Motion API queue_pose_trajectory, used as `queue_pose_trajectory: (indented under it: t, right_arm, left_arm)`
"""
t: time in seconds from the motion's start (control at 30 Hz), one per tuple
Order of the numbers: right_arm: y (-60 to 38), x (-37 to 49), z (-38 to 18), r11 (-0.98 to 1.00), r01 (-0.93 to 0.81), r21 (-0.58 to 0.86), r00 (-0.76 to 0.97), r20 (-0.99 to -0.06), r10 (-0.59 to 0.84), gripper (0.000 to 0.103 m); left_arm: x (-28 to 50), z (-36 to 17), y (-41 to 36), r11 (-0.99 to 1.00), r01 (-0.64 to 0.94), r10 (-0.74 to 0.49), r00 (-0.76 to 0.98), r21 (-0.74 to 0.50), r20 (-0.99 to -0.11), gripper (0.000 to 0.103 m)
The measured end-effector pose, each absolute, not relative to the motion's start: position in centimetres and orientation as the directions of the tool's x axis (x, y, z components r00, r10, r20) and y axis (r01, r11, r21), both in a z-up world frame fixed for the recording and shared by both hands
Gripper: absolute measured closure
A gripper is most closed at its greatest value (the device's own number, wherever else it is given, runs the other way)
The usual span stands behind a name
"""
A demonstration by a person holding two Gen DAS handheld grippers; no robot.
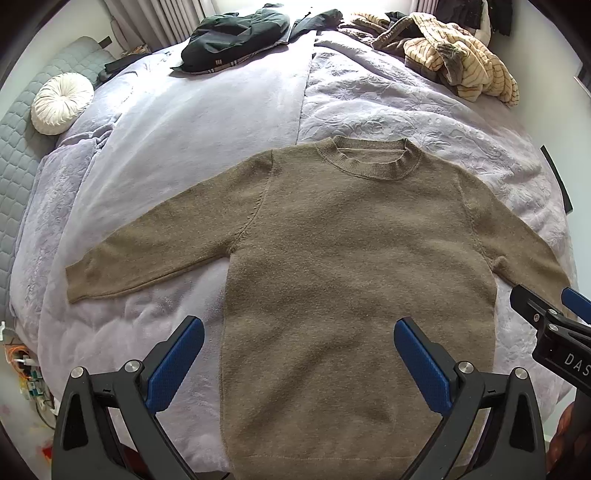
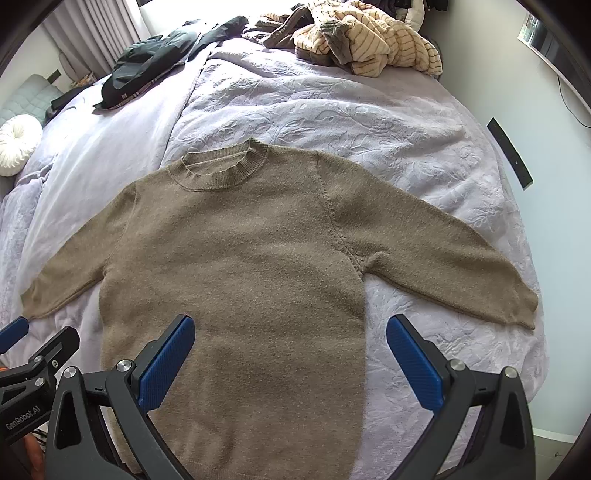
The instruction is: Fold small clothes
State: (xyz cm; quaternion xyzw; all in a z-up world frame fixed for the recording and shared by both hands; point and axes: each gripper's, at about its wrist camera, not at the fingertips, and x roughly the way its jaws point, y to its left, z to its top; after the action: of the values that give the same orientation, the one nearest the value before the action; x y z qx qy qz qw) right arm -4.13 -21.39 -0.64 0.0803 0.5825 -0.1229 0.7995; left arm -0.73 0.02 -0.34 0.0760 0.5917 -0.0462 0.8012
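Soft daylight, heavy fisheye edge warping

Bed (image 1: 221,122) with lavender quilted cover (image 2: 332,110) fills the view ahead of the claw. Far left: grey padded headboard (image 1: 22,147), round white cushion (image 1: 61,101). Grey curtains (image 1: 155,18) beyond; pale wall (image 2: 554,122) right. Daylight falls from the far end.
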Motion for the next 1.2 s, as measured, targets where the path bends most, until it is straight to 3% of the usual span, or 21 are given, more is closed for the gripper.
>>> queue_pose_trajectory:
  t: [1.2]
  right_arm:
    - [-21.7, -4.01, -1.27, 0.959, 0.282, -0.014, 0.271, -0.958, -0.093, 0.0]
  left_arm:
    - [-1.16, -0.94, -0.02, 0.983, 0.152, 0.056, 0.278, 0.102, -0.959, 0.0]
